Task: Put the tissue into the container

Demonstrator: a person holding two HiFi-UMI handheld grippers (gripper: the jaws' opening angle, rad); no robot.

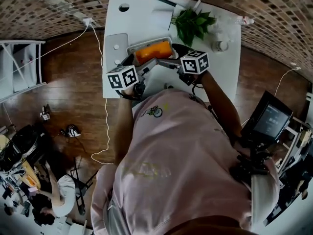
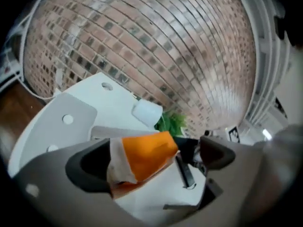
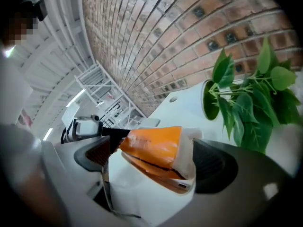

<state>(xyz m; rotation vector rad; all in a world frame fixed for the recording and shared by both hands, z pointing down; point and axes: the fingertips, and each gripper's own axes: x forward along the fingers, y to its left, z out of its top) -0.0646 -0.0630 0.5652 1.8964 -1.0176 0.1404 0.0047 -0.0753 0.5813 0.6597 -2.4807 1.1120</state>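
Observation:
An orange tissue pack (image 1: 153, 51) lies in a white container (image 1: 131, 48) on the white table (image 1: 227, 67). My left gripper (image 1: 145, 66) comes at it from the near left and my right gripper (image 1: 168, 62) from the near right. In the left gripper view the pack (image 2: 147, 157) sits between the wide-apart jaws of the left gripper (image 2: 154, 157), close against the left pad, with a gap to the right pad. In the right gripper view the pack (image 3: 154, 145) lies between the spread jaws of the right gripper (image 3: 154, 160), its white end near the right pad. Both grippers are open.
A green plant (image 1: 194, 22) stands right behind the container, with a small bottle (image 1: 220, 45) beside it. A grey flat piece (image 1: 116, 44) lies left of the container and a black pen (image 1: 164, 1) at the table's far edge. A monitor (image 1: 270, 121) stands at the right.

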